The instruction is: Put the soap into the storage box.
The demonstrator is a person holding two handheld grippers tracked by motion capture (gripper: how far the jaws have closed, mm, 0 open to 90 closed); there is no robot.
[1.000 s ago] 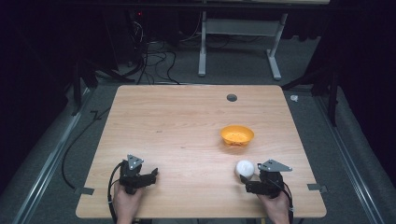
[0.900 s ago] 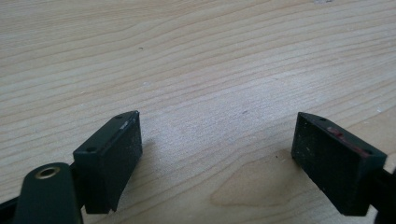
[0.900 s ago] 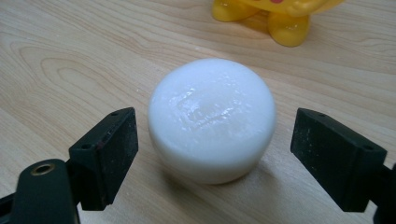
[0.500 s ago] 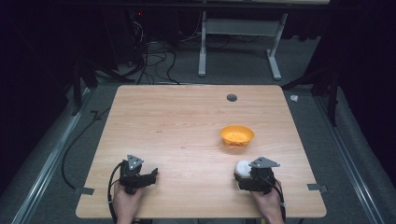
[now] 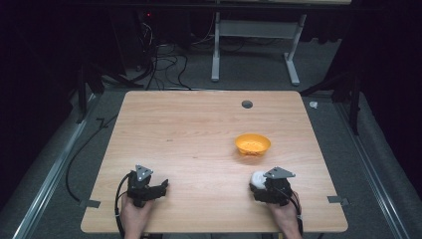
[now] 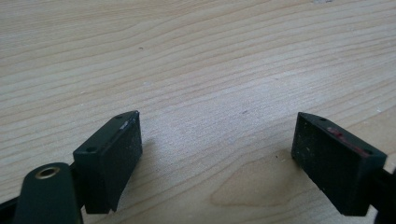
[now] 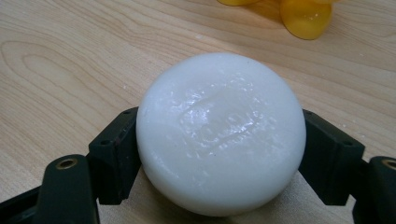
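Gripping a smooth round white puck-shaped object (image 7: 219,133), the right tool (image 7: 219,158) has just been closing its black jaws, and both pads now press against the object's sides. In the high view the white object (image 5: 258,179) sits at the front of the right tool (image 5: 266,186), near the front right edge of the light wooden tabletop (image 5: 199,134) and just short of the shallow orange plastic bowl (image 5: 253,144), whose glossy rim (image 7: 306,16) shows beyond the object. The left tool (image 6: 217,154) rests released, its jaws spread wide over bare wood grain with nothing between them; it lies near the front left of the tabletop (image 5: 147,186). No writing, label or brand can be read on the white object, the bowl or either tool
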